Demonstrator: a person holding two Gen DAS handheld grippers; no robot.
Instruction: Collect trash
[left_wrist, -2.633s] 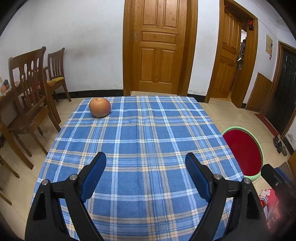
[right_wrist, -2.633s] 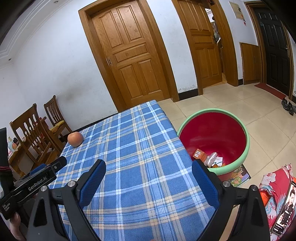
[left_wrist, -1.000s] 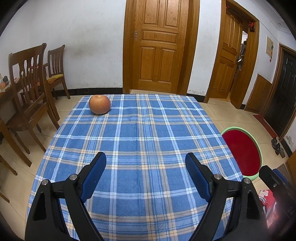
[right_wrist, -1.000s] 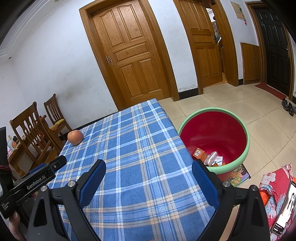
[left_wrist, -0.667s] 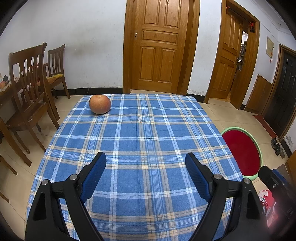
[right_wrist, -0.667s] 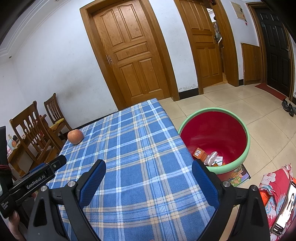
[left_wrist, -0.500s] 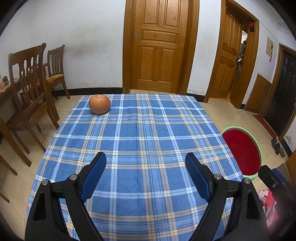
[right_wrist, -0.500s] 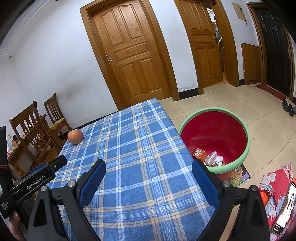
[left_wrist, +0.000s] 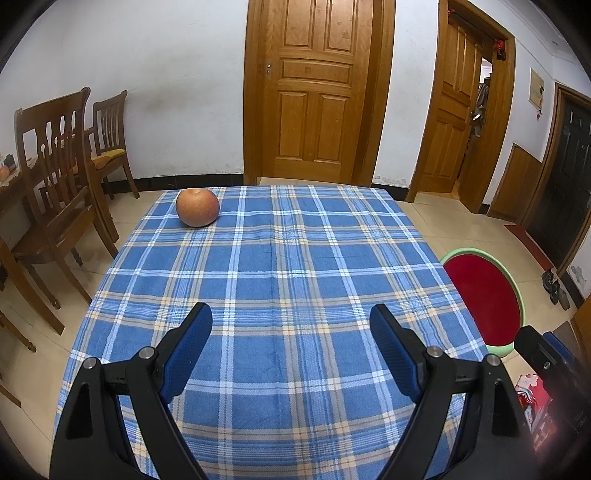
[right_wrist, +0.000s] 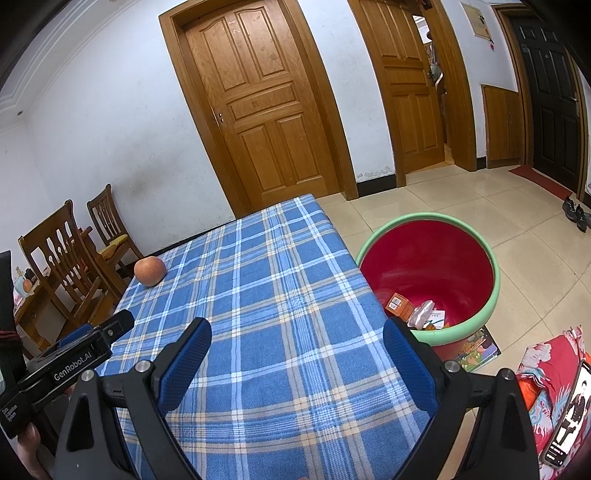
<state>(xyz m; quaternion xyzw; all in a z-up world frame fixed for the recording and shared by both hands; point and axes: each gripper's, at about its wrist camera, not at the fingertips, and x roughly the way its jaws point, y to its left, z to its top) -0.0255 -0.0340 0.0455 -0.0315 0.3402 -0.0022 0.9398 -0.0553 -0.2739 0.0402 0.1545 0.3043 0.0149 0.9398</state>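
Blue-padded fingers of the left gripper (left_wrist: 290, 332) stand spread wide over the near half of the checked tablecloth (left_wrist: 280, 266) with nothing between them; the apple (left_wrist: 197, 206) lies well apart at the far left corner, and the red bin (left_wrist: 484, 295) stands on the floor to the right. From the right wrist, the right gripper (right_wrist: 295, 347) is likewise spread and empty, the apple (right_wrist: 149, 271) far ahead to its left, the bin (right_wrist: 428, 273) just beside the table's right edge with the trash (right_wrist: 417, 312) at its bottom

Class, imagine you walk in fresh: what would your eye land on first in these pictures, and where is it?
A lone apple sits near the far left corner of the blue plaid tablecloth. On the floor to the table's right stands a red tub with a green rim, with a few wrappers at its bottom.
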